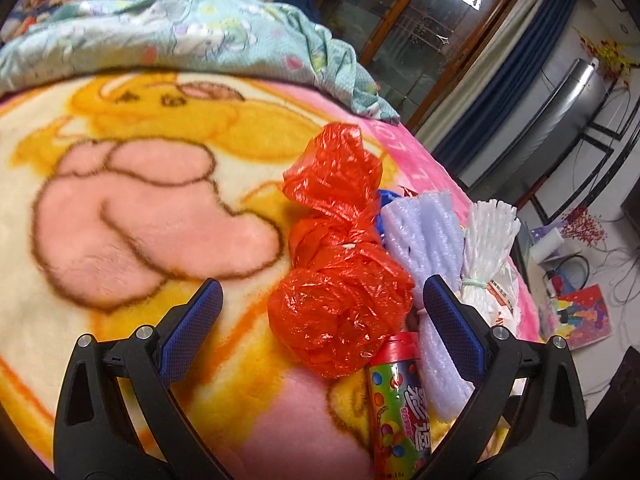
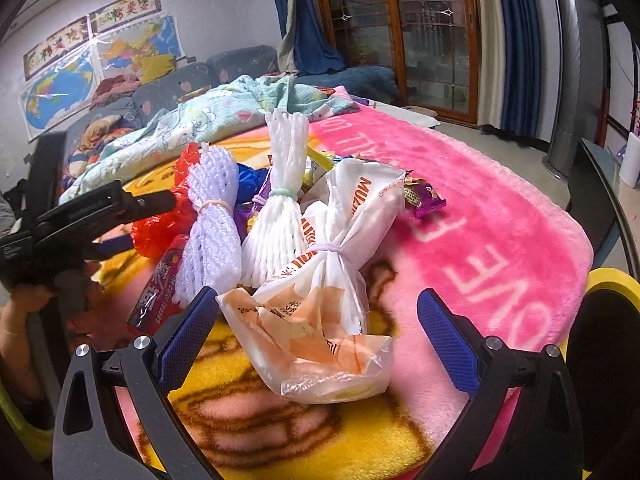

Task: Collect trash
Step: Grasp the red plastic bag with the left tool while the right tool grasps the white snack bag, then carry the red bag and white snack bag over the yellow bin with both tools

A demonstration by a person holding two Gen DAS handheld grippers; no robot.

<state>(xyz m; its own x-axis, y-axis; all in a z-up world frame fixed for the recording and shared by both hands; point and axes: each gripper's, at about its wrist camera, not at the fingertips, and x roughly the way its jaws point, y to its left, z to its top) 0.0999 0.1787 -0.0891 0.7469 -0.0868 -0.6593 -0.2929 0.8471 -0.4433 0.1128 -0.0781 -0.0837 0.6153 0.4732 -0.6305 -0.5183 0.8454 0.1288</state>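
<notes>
Setting: a bed covered by a pink and yellow cartoon blanket (image 2: 500,216), with a crumpled pale blue quilt (image 1: 168,36) at its far side.
Trash pile: 6 visible pieces lie bunched together on the blanket, touching one another.
Red plastic bag (image 1: 340,280): knotted and crumpled, at the left of the pile.
Candy tube (image 1: 400,404): colourful with a red cap, lying just near of the red bag and touching it.
Lilac foam net (image 2: 210,216): tied at the middle with a band, just right of the red bag.
White foam net (image 2: 280,208): tied with a pale green band, between the lilac net and the printed bag.
White printed bag (image 2: 324,292): tied at its waist, orange lettering, its clear near end crumpled; what is inside cannot be told.
Purple wrapper (image 2: 426,202): small, at the far right of the pile.
Left gripper (image 1: 322,308): tilted down over the pile, jaws spread wide, the red bag's lower ball between them but not pinched.
Right gripper (image 2: 316,320): also tilted down, jaws spread wide, either side of the printed bag's near end, not pressing it.
Person's hand (image 2: 44,300): at the left edge, holding the left gripper's handle.
</notes>
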